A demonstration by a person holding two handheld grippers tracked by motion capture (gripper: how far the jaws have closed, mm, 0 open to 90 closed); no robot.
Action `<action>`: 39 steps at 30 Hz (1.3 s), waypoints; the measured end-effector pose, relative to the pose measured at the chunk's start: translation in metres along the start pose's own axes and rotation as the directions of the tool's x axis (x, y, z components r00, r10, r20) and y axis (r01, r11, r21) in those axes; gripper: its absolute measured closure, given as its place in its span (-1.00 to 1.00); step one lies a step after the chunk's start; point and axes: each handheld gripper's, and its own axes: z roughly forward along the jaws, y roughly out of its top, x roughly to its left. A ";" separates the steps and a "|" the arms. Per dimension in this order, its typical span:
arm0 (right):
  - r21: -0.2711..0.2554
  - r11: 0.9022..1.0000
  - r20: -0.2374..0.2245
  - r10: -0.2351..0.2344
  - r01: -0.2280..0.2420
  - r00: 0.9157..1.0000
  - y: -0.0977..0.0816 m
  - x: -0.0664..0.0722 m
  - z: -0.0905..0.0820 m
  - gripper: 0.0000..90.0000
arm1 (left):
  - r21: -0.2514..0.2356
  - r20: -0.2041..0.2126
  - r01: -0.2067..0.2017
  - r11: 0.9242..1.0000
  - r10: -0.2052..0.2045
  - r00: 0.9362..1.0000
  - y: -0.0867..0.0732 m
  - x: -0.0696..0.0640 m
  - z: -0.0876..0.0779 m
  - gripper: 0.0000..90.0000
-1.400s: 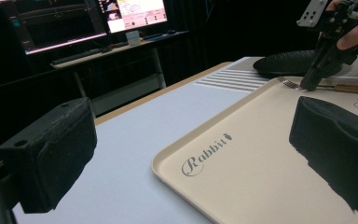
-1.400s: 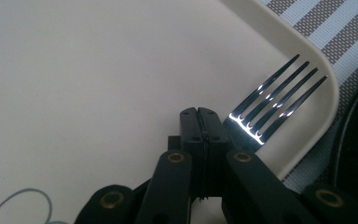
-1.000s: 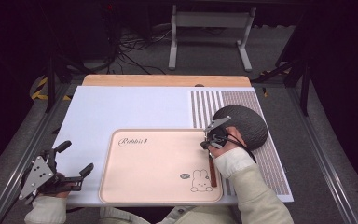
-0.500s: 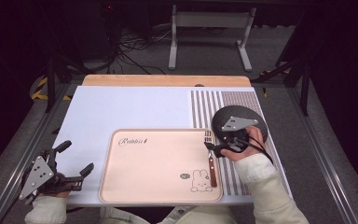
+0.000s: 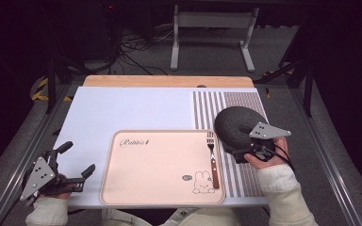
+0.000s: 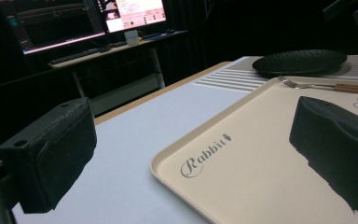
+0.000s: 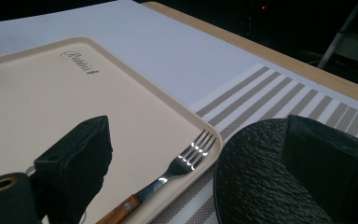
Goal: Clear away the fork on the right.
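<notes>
A beige tray [image 5: 160, 165] printed "Rabbit" lies on the near middle of the table. Along its right edge rests a fork [image 5: 212, 160] with a wooden handle, tines pointing away. A black textured plate [image 5: 235, 125] sits on the striped mat just right of it. My right gripper [image 5: 245, 153] hovers at the plate's near edge; its jaws have just been opening and stand wide in the right gripper view [image 7: 200, 135], where the fork [image 7: 168, 175] lies free on the tray below them. My left gripper [image 5: 78, 159] is open at the tray's left [image 6: 191, 140], holding nothing.
A white mat [image 5: 122, 108] covers the table's left and middle, and a striped mat [image 5: 207, 106] its right. The wooden table edge [image 5: 169, 81] runs along the far side. A metal stand [image 5: 212, 28] and cables lie beyond. Monitors [image 6: 135, 11] glow in the background.
My right gripper let go of the fork, which now lies on the tray's right side, and moved right to the plate's near edge. The left gripper stayed put.
</notes>
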 end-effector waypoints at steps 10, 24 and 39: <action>-0.095 0.995 -0.007 0.009 -0.010 1.000 -0.029 -0.014 -0.020 -0.92 | -0.001 -0.001 0.002 1.000 -0.002 1.000 0.000 0.000 0.001 -0.98; -0.182 0.983 -0.003 0.030 -0.030 1.000 -0.066 -0.032 -0.040 -0.95 | 0.000 -0.002 0.004 1.000 -0.004 1.000 0.000 0.000 0.001 -0.98; -0.207 0.976 -0.008 0.073 -0.073 0.997 -0.104 -0.042 -0.049 -0.95 | -0.002 0.002 0.008 1.000 -0.008 1.000 0.000 0.000 0.000 -0.98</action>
